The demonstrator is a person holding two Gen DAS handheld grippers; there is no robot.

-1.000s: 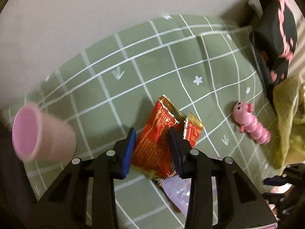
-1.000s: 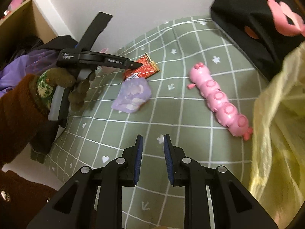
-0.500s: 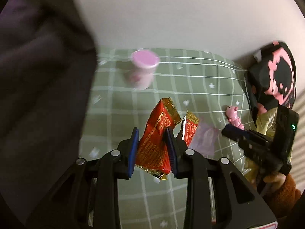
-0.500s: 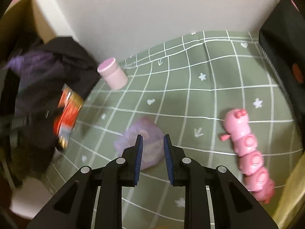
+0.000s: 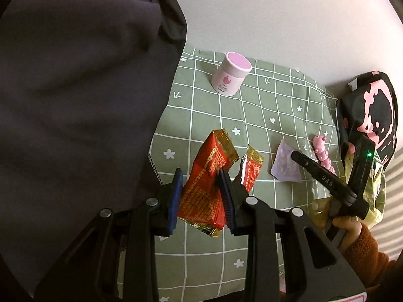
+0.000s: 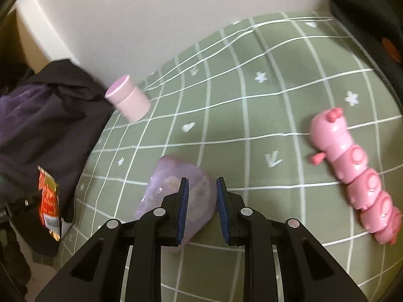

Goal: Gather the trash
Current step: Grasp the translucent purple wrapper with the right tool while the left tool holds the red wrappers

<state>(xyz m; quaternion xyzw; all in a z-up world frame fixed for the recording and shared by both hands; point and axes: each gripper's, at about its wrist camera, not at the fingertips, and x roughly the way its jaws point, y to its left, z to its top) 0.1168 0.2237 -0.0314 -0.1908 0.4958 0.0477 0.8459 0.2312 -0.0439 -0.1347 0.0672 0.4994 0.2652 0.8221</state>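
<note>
The left claw [image 5: 201,196] is clamped on a red snack wrapper [image 5: 206,183]: its 2 blue pads press the crumpled packet from either side and hold it clear above the green checked cloth [image 5: 226,115], with the gold-edged torn end sticking up past the fingertips. The right claw [image 6: 201,206] stands with its 2 blue pads a narrow gap apart and nothing pinched between them; it hovers right over a crumpled purple wrapper [image 6: 171,191] lying on the cloth, and whether the pads touch it cannot be told. In the left wrist view that purple wrapper [image 5: 284,163] lies just under the tip of the right claw [image 5: 299,156], near a pink caterpillar toy [image 5: 323,153]. A pink jar [image 5: 231,75] stands upright farther back near the wall. A yellow plastic bag [image 5: 377,191] hangs beside the hand [image 5: 345,229] holding the right claw.
</note>
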